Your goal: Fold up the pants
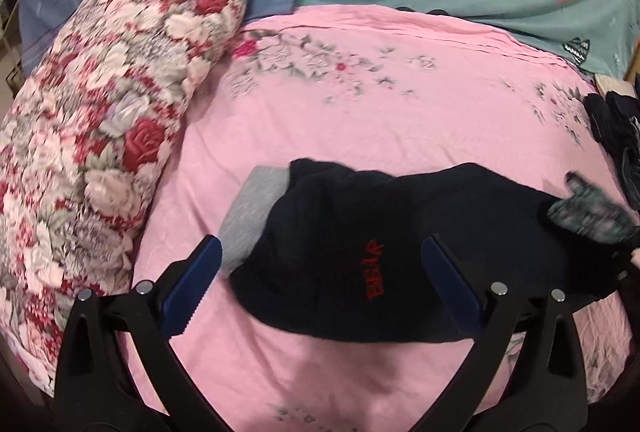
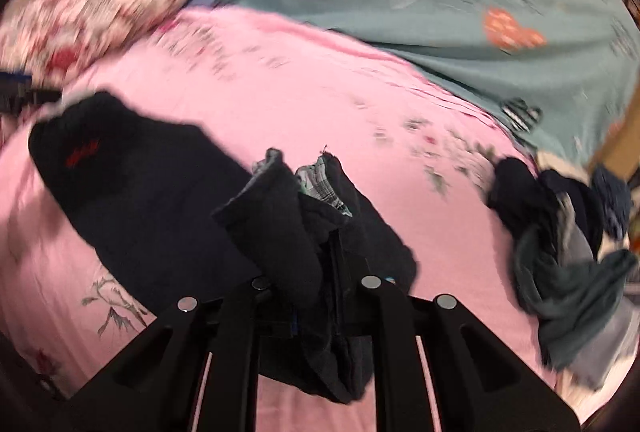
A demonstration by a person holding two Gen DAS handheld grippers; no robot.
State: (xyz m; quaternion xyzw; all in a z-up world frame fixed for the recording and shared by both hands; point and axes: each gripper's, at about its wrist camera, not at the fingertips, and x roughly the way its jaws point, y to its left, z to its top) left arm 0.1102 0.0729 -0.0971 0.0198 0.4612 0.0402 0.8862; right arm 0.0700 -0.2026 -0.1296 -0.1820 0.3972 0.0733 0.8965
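The left gripper (image 1: 320, 252) hangs above the bed with its jaws spread wide, the blue-padded fingers (image 1: 192, 288) angled outward and nothing between them. It sits tilted down toward the near edge of the bed. The right gripper (image 2: 320, 248) is clamped tight on a bunch of the dark pants (image 2: 288, 232), fabric bulging up and out past its fingertips and draping down between its black arms. From the left wrist view the right gripper shows only as a blur at the right edge.
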